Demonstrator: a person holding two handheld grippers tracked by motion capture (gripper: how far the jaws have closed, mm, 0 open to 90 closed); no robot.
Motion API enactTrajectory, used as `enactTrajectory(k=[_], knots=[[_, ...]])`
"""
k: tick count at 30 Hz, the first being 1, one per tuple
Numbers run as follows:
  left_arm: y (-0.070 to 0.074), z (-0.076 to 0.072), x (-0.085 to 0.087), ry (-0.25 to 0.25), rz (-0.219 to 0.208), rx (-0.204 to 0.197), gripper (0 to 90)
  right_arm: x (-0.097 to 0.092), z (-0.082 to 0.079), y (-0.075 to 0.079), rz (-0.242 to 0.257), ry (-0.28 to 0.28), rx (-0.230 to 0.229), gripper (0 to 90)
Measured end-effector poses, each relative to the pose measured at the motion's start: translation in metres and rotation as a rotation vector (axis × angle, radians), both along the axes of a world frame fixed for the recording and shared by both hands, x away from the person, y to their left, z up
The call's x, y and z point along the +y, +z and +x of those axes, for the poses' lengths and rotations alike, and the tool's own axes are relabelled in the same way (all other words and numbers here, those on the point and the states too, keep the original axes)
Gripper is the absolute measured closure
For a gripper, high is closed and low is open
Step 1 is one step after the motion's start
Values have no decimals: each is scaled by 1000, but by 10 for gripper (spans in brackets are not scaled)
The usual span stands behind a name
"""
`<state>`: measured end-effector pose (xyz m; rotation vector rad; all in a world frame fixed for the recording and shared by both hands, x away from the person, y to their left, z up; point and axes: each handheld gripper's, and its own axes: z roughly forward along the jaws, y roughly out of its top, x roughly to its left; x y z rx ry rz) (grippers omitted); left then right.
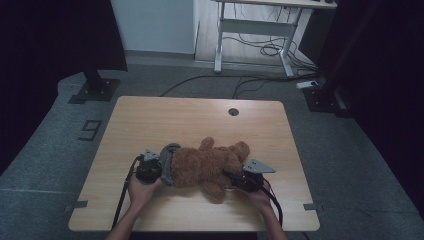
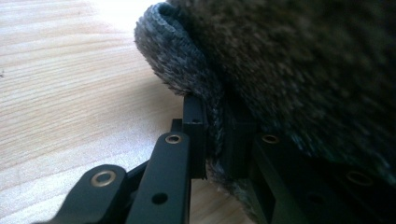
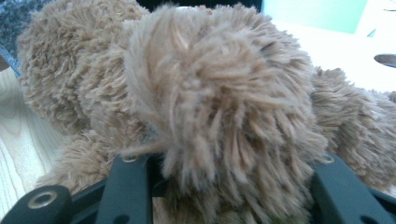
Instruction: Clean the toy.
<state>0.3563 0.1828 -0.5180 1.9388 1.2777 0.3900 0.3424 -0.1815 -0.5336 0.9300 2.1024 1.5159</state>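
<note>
A brown plush teddy bear (image 1: 210, 162) lies on its side on the wooden table (image 1: 165, 120), its head toward the right. A grey knitted garment (image 1: 167, 165) wraps its left end. My left gripper (image 1: 159, 170) is at that end, shut on the garment. In the left gripper view the jaws (image 2: 215, 135) pinch a fold of the grey knit (image 2: 182, 60), with the bear's body behind it. My right gripper (image 1: 235, 180) is at the bear's lower right. In the right gripper view a fluffy limb (image 3: 215, 93) sits squeezed between the jaws (image 3: 229, 186).
A round cable hole (image 1: 233, 111) sits near the table's far edge. Bare tabletop lies behind and to both sides of the bear. Beyond the table stand a white-legged desk (image 1: 260, 25) with cables on the floor and a black stand base (image 1: 95, 85).
</note>
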Motion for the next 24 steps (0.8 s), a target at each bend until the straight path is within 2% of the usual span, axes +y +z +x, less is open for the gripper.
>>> enactTrajectory(k=[3,5,6,7,9,11,13,16,17,19,20,22,24], knots=[[22,2,3,9,-15,-50,811,-1,0,0,5,-1,3,532],[43,2,2,10,-36,-100,811,-1,0,0,6,-2,2,531],[59,1,-1,-5,-59,-137,811,-1,0,0,5,-1,2,531],[67,1,-4,-17,-67,-153,811,-1,1,0,4,0,1,531],[82,2,-16,-45,-69,-186,811,-1,1,0,4,-1,1,530],[97,5,-39,-90,-61,-210,811,0,0,0,4,-3,-1,530],[105,9,-61,-132,-53,-215,811,0,0,0,5,-4,-1,530],[110,18,-108,-204,-31,-222,810,-1,0,0,1,-3,-2,530],[110,23,-126,-228,-33,-215,810,0,0,0,4,-5,-4,529],[108,28,-146,-254,-45,-199,810,0,0,0,4,-5,-7,529],[106,32,-162,-275,-49,-189,810,0,-1,0,5,-7,-7,529],[101,36,-182,-295,-50,-178,809,0,-1,0,2,-9,-9,529],[93,42,-201,-311,-46,-145,808,1,-2,0,0,-11,-14,529]])
